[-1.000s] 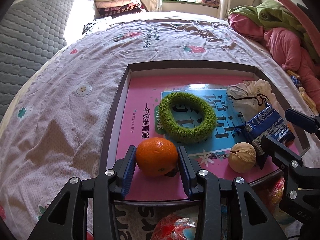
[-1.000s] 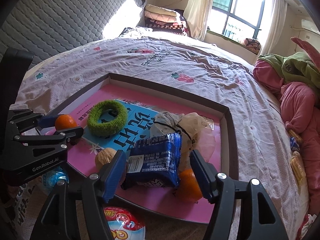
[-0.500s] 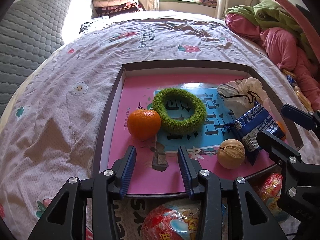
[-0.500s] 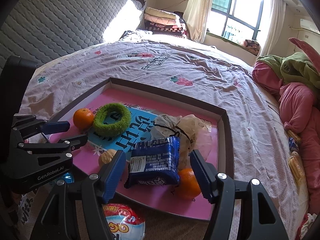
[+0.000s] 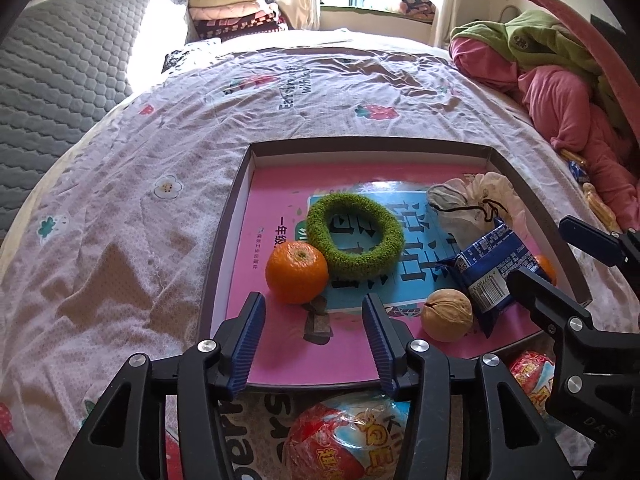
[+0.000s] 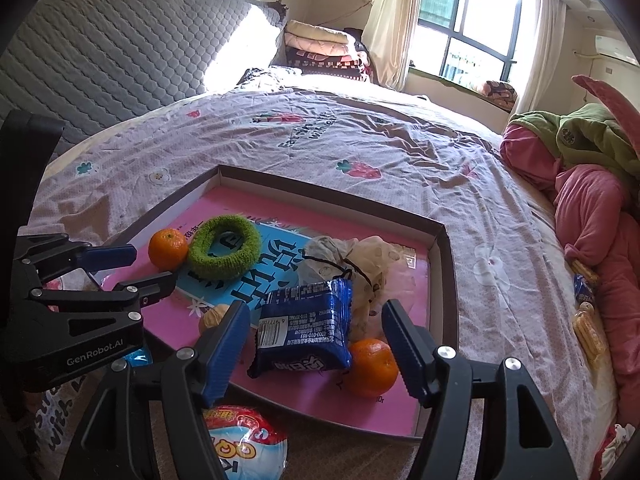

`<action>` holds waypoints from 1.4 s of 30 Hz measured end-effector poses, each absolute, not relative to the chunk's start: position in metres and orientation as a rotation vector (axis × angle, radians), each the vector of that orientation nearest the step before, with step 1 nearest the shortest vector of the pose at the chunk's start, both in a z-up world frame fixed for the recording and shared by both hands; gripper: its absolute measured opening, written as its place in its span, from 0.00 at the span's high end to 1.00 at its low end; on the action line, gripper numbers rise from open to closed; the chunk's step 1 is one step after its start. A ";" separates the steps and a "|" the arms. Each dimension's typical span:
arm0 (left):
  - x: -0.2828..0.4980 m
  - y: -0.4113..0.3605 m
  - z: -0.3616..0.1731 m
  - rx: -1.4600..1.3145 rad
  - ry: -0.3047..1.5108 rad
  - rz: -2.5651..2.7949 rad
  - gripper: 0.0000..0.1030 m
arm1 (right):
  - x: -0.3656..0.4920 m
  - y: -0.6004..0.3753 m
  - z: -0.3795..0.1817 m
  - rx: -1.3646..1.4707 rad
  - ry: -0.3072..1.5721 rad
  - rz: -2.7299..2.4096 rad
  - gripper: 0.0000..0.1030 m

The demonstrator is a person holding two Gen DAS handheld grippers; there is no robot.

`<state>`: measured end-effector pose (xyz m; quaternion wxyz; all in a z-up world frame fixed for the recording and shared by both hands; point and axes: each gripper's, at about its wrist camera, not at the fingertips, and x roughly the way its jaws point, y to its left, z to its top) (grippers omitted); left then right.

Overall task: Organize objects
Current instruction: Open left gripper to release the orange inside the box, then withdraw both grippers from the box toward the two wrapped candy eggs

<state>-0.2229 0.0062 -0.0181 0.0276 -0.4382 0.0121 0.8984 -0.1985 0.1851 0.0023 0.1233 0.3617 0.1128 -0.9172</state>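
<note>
The left gripper (image 5: 314, 320) was seen with its blue-padded jaws opening and nothing between them; the round orange tangerine (image 5: 297, 272) sat just beyond, at twelve o'clock from the left pad, untouched. It rested on the pink floor of the shallow brown-rimmed cardboard tray (image 5: 228, 216), touching the fuzzy green ring-shaped scrunchie (image 5: 354, 236) at its two o'clock. The tan walnut (image 5: 448, 314) lay at three o'clock of the gripper.

The right gripper (image 6: 316, 342) was likewise caught opening, jaws fairly wide; the blue crinkled snack packet (image 6: 304, 330) stood between the pads but was not pressed by either. A second orange tangerine (image 6: 372, 368) was tucked at the packet's four o'clock, partly hidden by it. The pale drawstring pouch (image 6: 344, 256) was half covered behind the packet, and the walnut was mostly blocked by the left pad in the right wrist view.

A red and white wrapped snack (image 6: 244, 440) outside the tray at six o'clock was cut off by the gripper frame; its print could not be read.
</note>
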 end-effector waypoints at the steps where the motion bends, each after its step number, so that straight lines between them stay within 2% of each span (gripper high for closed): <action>1: -0.222 0.005 -0.016 -1.348 0.031 2.778 0.46 | -0.198 0.185 0.003 1.050 0.327 -2.678 0.32; 15: -0.205 -0.012 0.022 -1.253 -0.030 2.867 0.41 | -0.189 0.193 0.022 0.981 0.282 -2.711 0.28; 42: -0.150 -0.009 0.044 -1.151 -0.023 2.892 0.38 | -0.147 0.196 0.048 0.848 0.270 -2.723 0.27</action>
